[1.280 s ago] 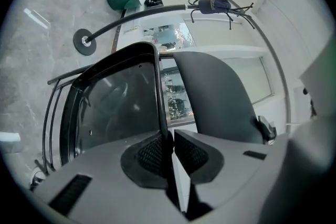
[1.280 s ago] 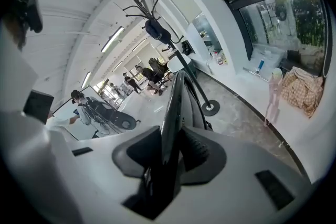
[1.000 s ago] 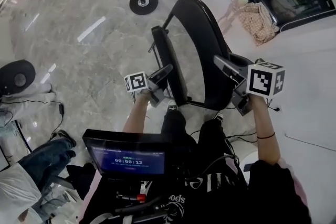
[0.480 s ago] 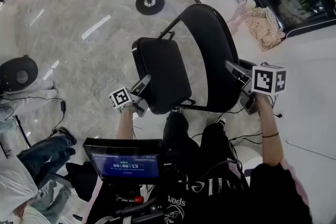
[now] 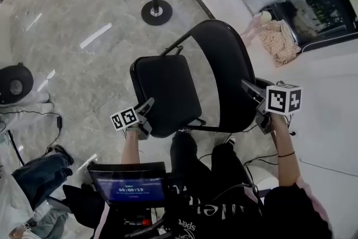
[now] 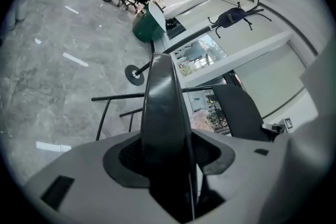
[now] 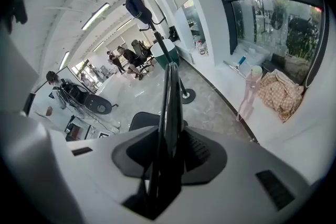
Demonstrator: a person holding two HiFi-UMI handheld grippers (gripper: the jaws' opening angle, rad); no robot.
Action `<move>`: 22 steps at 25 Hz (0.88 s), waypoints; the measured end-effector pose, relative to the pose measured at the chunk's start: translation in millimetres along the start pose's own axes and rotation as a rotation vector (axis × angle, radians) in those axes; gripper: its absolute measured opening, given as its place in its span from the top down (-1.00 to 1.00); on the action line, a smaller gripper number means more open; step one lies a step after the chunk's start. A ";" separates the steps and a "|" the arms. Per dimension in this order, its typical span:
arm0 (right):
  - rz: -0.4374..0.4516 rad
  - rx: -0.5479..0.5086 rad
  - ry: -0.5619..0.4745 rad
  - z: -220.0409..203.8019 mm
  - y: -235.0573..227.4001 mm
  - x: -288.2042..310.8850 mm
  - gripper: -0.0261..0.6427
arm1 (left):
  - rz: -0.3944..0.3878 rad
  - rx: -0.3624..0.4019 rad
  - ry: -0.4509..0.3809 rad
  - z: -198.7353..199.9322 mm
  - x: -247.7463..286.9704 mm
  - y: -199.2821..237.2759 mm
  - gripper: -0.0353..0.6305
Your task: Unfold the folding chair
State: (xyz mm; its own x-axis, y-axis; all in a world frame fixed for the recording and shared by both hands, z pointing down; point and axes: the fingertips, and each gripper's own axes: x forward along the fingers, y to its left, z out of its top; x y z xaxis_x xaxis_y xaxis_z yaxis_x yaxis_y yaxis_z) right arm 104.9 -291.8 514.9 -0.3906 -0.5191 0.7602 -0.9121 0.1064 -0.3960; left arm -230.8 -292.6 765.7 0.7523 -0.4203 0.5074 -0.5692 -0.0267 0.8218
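The black folding chair stands open on the marble floor, with its padded seat [image 5: 165, 92] lying flat and its curved backrest [image 5: 226, 70] to the right. My left gripper [image 5: 146, 111] is at the seat's near left edge. In the left gripper view the seat [image 6: 164, 113] runs edge-on between the jaws of the left gripper [image 6: 168, 165], which have just been closing and press on it. My right gripper [image 5: 253, 92] is shut on the backrest's right edge. The thin backrest [image 7: 170, 107] fills the jaw gap of the right gripper [image 7: 165, 160].
A stanchion post with a round base [image 5: 156, 11] stands beyond the chair. A beige checked cloth [image 5: 279, 39] lies by the glass front at the right. People [image 5: 28, 176], a round black object [image 5: 14, 84] and floor cables are at the left. A screen [image 5: 130, 187] hangs at my chest.
The seat has swung down from upright against the backrest to flat. My left gripper went down and to the left with its edge. The right gripper sank a little on the backrest.
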 end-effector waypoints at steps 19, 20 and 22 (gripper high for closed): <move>0.016 -0.236 -0.004 24.3 6.7 52.6 0.55 | 0.039 -0.184 -0.083 -86.2 12.6 98.0 0.12; 0.017 -0.237 -0.006 22.9 8.2 55.1 0.55 | 0.032 -0.183 -0.084 -85.9 12.0 103.7 0.12; 0.023 -0.242 -0.011 19.9 12.8 60.9 0.55 | 0.029 -0.180 -0.087 -86.0 11.1 116.9 0.10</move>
State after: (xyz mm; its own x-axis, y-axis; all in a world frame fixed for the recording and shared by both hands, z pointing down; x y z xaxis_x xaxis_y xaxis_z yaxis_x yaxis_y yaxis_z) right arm 72.0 -338.9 545.9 -0.4111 -0.5230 0.7466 -0.9069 0.3175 -0.2769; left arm -260.5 -222.4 889.6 0.7004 -0.4955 0.5137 -0.5156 0.1463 0.8442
